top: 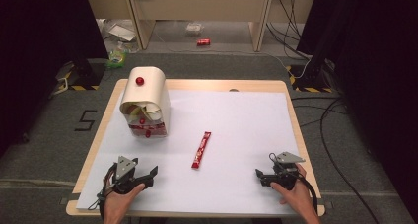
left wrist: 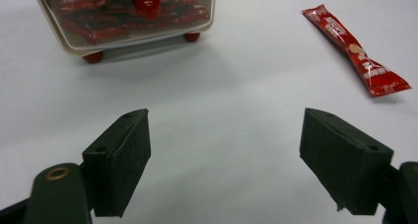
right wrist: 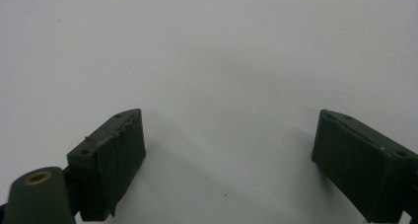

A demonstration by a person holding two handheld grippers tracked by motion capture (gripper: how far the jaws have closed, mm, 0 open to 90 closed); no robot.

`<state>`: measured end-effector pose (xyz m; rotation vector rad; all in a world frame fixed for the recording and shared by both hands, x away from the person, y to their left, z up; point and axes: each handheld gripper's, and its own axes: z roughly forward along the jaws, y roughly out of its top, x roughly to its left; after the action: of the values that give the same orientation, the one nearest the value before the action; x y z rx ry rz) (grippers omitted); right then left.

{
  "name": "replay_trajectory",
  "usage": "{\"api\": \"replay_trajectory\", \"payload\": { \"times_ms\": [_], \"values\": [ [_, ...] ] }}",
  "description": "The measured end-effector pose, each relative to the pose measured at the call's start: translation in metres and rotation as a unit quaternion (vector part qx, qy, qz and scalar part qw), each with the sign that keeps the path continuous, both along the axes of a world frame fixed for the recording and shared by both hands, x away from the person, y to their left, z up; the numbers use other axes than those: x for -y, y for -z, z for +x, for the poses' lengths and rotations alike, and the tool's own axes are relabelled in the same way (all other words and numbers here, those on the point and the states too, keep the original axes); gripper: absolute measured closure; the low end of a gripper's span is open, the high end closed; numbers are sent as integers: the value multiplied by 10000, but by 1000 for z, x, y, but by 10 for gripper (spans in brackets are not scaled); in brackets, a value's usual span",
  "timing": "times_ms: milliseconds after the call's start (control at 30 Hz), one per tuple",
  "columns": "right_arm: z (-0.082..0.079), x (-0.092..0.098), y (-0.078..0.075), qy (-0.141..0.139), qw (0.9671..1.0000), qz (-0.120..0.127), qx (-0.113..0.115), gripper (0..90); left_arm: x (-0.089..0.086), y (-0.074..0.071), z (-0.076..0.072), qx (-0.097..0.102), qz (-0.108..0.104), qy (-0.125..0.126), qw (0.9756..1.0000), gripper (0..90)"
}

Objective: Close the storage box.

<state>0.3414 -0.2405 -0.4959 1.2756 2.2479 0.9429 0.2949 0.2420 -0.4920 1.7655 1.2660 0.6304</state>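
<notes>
— So, where are the grippers?
— Left gripper [top: 148, 177] sits at the lower left of the high view, right gripper [top: 262, 177] at the lower right; both have jaws spread wide with nothing between them, low over the white sheet [top: 246, 115] on the table [top: 111, 98]

— And the red packet?
— Red packet [top: 201, 150] lies flat near the middle of the frame, well apart from both. In the left gripper view it's at the upper right [left wrist: 355, 49]

— Anything else?
— A cream box [top: 145, 103] with a red knob at the upper left, holding more red packets
</notes>
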Motion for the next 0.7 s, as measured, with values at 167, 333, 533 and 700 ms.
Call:
{"api": "replay_trajectory", "payload": {
  "times_ms": [167, 333, 533, 700],
  "values": [
    [0, 0, 0, -1, 10000, -2, 1, 129, 1, 6, -6, -144, 50, 99, 9998, 183],
    [0, 0, 0, -3, 10000, -3, 2, 129, 2, 10, -11, -268, 95, 193, 9994, 183],
    [0, 0, 0, -2, 10000, -1, 2, 129, 1, 13, -15, -327, 217, 228, 9990, 183],
    [0, 0, 0, -1, 10000, 0, 0, 129, -1, 15, -22, -419, 266, 285, 9984, 183]
  ]
}}
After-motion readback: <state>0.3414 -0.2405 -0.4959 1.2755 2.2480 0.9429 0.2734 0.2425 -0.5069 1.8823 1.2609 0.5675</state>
